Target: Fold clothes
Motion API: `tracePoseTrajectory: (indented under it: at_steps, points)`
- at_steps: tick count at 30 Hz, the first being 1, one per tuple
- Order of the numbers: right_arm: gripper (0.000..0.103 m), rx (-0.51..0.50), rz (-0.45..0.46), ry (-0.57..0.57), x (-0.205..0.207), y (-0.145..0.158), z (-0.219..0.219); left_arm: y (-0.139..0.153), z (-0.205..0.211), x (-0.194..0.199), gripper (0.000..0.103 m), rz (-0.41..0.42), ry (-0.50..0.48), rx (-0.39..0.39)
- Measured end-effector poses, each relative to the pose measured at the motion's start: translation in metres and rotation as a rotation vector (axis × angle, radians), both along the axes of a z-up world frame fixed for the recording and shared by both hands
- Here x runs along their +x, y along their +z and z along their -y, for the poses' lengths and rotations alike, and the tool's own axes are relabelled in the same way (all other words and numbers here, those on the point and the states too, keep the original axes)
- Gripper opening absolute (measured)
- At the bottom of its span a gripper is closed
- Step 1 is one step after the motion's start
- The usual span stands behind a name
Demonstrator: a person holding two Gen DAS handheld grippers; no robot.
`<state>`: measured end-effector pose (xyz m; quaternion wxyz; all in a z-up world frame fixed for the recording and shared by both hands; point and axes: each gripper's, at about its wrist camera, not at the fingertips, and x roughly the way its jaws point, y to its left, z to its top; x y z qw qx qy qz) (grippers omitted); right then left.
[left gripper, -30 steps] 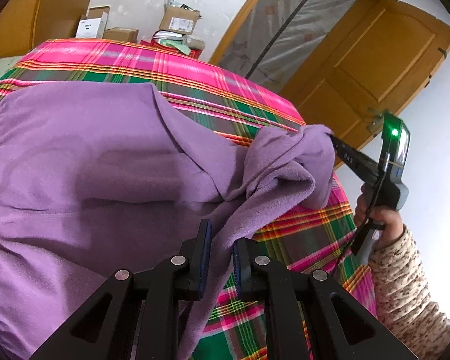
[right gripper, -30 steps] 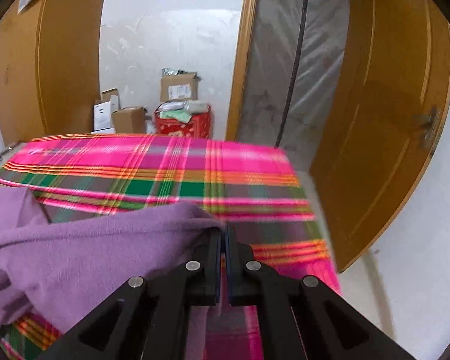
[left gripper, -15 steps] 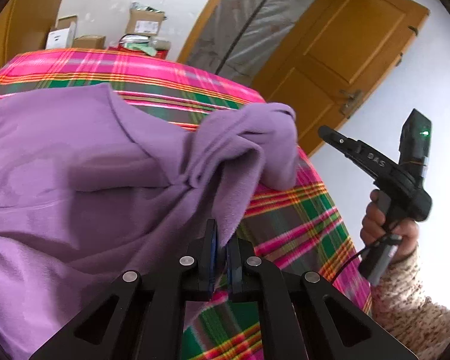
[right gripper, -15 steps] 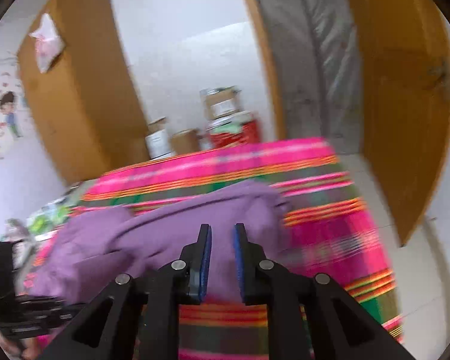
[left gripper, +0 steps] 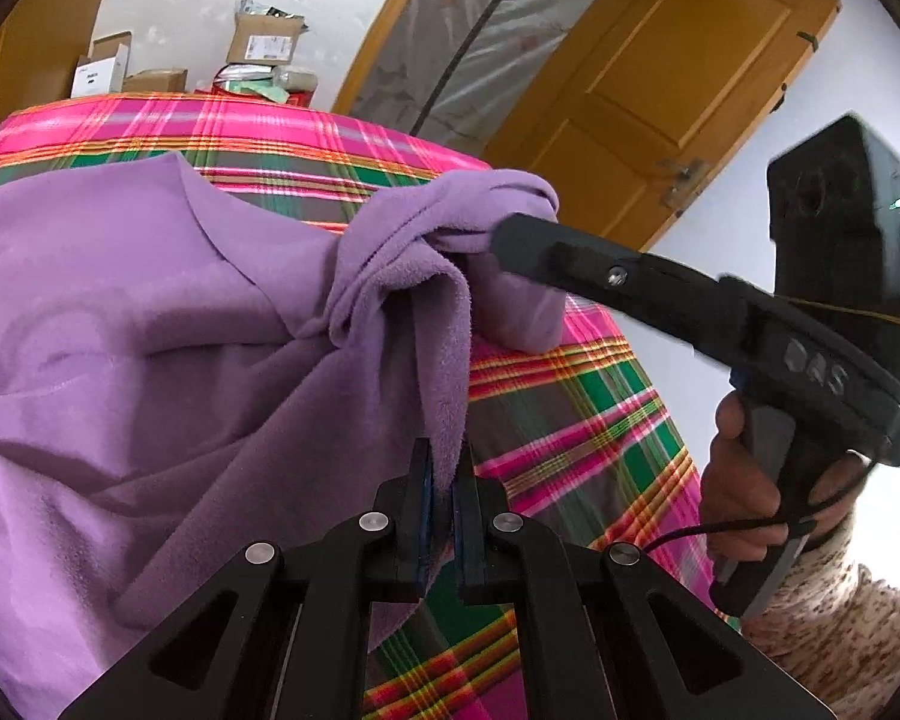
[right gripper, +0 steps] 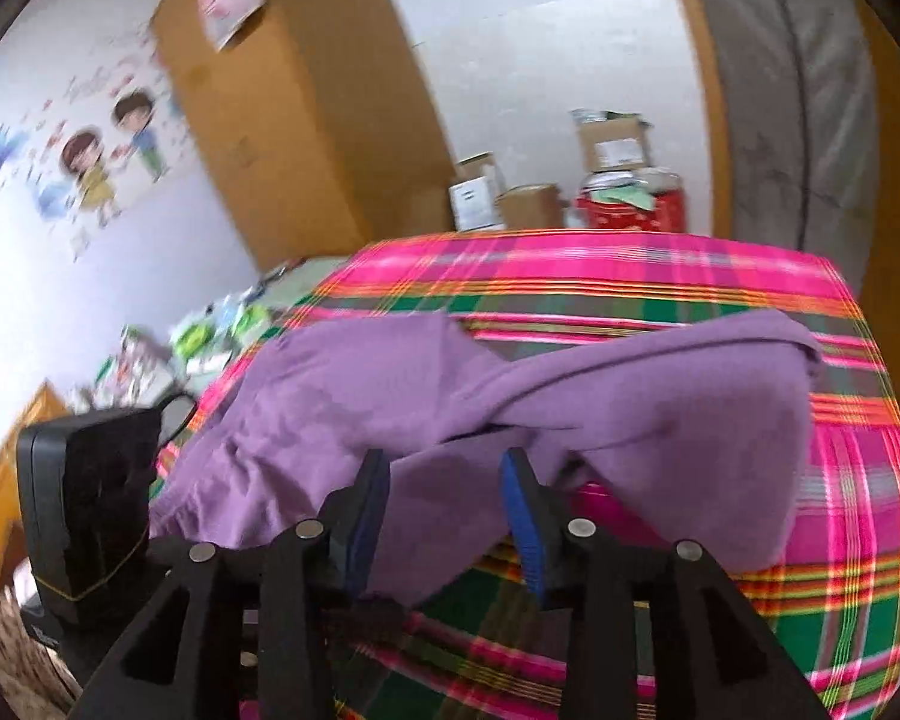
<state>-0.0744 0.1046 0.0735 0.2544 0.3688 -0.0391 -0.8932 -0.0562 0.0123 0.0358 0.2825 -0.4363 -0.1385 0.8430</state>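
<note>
A purple fleece garment point(left gripper: 138, 324) lies spread on a bed covered with a pink and green plaid cloth point(left gripper: 570, 420). My left gripper point(left gripper: 443, 474) is shut on the garment's hem edge and holds it lifted. My right gripper point(right gripper: 444, 468) is open, its jaws wide apart, with a bunched purple fold point(right gripper: 660, 408) between and just beyond the fingertips. In the left wrist view the right gripper point(left gripper: 510, 237) touches the bunched sleeve end point(left gripper: 486, 204) from the right.
Cardboard boxes point(left gripper: 258, 42) and a red container point(right gripper: 630, 204) stand behind the bed by the wall. An orange wooden door point(left gripper: 660, 96) stands open at the right. Small clutter point(right gripper: 210, 330) lies beside the bed at the left. A wardrobe point(right gripper: 282, 108) stands by the wall.
My left gripper closed on the garment's edge. My right gripper let go of the sleeve end, opened wide, swung to face left and came back to the bunched fold.
</note>
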Motion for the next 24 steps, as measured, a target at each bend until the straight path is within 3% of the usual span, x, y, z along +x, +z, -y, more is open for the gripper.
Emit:
tracePoseTrajectory:
  at_steps: [7,12,16,24]
  points:
    - [0.037,0.233,0.017,-0.01,-0.002,-0.022,0.037,-0.007,-0.005,0.004,0.004,0.015,-0.023,0.0]
    - [0.01,0.213,0.04,-0.055,-0.002,-0.027,0.023,-0.006,-0.004,0.005,0.004,0.013,-0.018,0.005]
    - [0.005,0.179,0.021,-0.075,0.008,-0.022,0.015,-0.005,-0.004,0.006,0.004,0.008,-0.02,0.008]
    - [0.004,0.051,-0.006,-0.126,0.039,-0.009,-0.002,0.0,-0.006,0.016,0.004,-0.008,-0.032,0.013]
